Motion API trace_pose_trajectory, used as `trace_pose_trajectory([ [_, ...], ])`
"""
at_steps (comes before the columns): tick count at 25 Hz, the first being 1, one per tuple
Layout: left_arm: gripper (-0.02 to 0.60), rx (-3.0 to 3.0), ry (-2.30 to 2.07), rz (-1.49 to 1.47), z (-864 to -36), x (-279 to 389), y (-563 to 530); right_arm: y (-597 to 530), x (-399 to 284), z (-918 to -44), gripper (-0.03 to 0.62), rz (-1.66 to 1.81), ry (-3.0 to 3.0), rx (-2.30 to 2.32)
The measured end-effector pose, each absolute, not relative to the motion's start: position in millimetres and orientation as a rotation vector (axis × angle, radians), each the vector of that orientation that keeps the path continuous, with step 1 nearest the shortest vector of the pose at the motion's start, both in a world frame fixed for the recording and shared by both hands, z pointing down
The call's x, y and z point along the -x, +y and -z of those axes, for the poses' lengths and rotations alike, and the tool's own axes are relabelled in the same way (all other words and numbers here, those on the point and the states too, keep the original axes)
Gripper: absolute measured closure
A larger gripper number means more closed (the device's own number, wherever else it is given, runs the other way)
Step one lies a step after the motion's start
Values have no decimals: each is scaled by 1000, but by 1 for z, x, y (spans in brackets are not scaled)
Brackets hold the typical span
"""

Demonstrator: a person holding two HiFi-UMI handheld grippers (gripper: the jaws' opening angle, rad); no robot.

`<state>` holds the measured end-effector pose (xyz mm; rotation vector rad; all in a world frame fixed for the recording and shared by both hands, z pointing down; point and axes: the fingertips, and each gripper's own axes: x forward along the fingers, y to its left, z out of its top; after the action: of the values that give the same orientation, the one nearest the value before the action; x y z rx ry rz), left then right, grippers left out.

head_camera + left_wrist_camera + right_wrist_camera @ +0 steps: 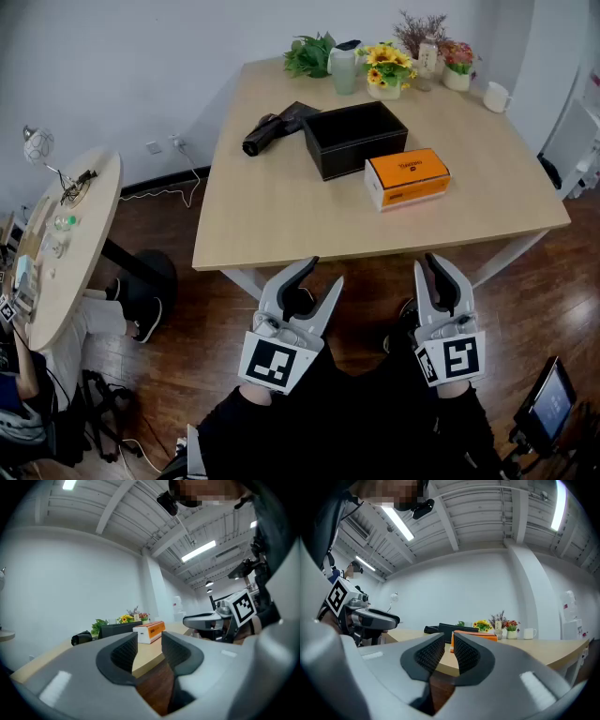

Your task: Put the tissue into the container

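Observation:
An orange and white tissue box (408,176) lies on the light wood table (272,216), just to the front right of an open black container (353,138). Both grippers hang in front of the table's near edge, above the floor. My left gripper (323,272) is empty, its jaws drawn in to a narrow gap. My right gripper (427,262) is shut and empty too. In the left gripper view the tissue box (150,631) and the container (117,629) lie ahead beyond the left gripper (149,641). In the right gripper view the tissue box (476,636) shows past the right gripper (449,644).
A black rolled item (272,129) lies left of the container. A green plant (309,54), a bottle (344,67), flower pots (389,70) and a white mug (497,96) line the far edge. A round side table (66,244) stands at the left, a person seated by it.

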<state>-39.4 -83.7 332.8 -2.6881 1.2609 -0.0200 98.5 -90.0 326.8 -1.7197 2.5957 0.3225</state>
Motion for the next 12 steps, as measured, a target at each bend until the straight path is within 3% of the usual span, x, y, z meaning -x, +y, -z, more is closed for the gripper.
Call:
trace_pose_trajectory([
  [12, 440, 2690, 1259, -4, -328, 43, -87, -96, -97, -333, 525, -305, 2653, 1702],
])
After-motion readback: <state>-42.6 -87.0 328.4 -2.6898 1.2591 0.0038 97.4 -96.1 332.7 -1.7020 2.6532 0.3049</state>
